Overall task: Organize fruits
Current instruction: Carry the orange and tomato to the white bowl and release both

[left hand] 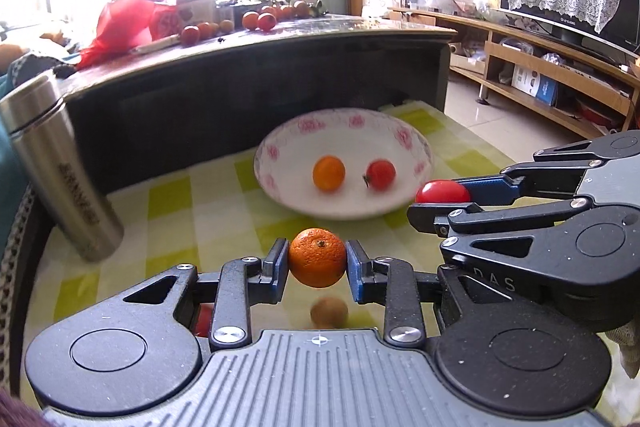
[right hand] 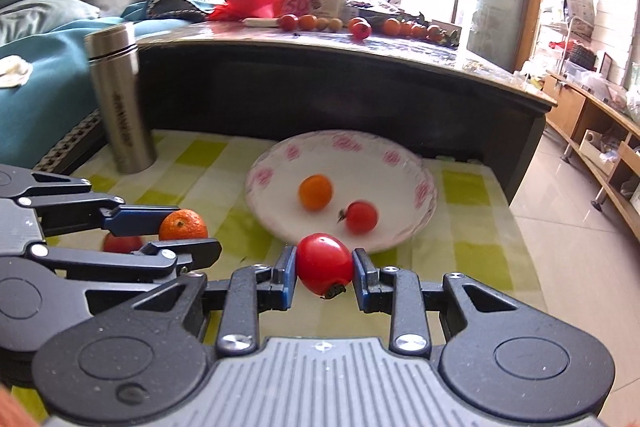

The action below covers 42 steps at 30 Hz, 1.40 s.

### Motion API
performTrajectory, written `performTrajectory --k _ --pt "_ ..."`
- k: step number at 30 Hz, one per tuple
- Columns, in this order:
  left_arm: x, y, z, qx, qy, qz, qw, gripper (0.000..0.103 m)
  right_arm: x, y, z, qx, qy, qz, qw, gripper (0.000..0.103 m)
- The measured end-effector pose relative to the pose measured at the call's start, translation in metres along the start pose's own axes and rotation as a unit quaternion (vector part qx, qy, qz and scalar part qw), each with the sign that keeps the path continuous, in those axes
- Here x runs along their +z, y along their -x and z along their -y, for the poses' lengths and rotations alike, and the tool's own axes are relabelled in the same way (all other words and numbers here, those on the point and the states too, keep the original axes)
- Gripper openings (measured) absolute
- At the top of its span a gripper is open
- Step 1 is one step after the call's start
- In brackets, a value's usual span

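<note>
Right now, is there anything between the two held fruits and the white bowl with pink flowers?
Nothing visible blocks them. Only bare checked cloth lies between the orange mandarin, the red tomato and the bowl.

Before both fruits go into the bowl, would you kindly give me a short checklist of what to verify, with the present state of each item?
1. Left gripper shut on the mandarin, fruit centred between the pads: ok.
2. Right gripper shut on the held tomato: ok.
3. Bowl upright on the checked cloth, ahead of both grippers: ok.
4. Free space in the bowl beside the orange fruit and the small tomato already inside: ok.
5. Steel flask standing clear of the path, off to the left: ok.
6. Grip firmness on the tomato without bruising: cannot tell.
</note>
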State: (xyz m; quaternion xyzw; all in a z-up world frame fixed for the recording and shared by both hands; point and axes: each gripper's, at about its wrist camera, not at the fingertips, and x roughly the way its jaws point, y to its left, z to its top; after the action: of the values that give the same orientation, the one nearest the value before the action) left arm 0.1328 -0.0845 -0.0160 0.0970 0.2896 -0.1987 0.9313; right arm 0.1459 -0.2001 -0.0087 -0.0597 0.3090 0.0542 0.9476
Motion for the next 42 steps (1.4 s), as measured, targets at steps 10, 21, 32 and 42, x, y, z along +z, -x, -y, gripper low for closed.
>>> performTrajectory --k 10,21,32,42 --pt "0.033 -0.049 -0.007 0.003 -0.006 0.012 0.9999 0.037 0.031 -0.051 0.029 -0.015 -0.012 0.01 1.0 0.035" --pt "0.039 -0.088 -0.019 0.008 0.001 0.001 1.0 0.037 0.041 -0.098 0.034 -0.03 -0.005 0.003 1.0 0.035" --pt "0.044 -0.109 -0.026 0.003 0.011 -0.008 0.9999 0.038 0.046 -0.124 0.047 -0.022 -0.012 -0.014 1.0 0.036" --pt "0.048 -0.102 -0.026 0.01 0.008 -0.002 0.9999 0.049 0.05 -0.115 0.049 -0.024 -0.017 -0.004 1.0 0.038"
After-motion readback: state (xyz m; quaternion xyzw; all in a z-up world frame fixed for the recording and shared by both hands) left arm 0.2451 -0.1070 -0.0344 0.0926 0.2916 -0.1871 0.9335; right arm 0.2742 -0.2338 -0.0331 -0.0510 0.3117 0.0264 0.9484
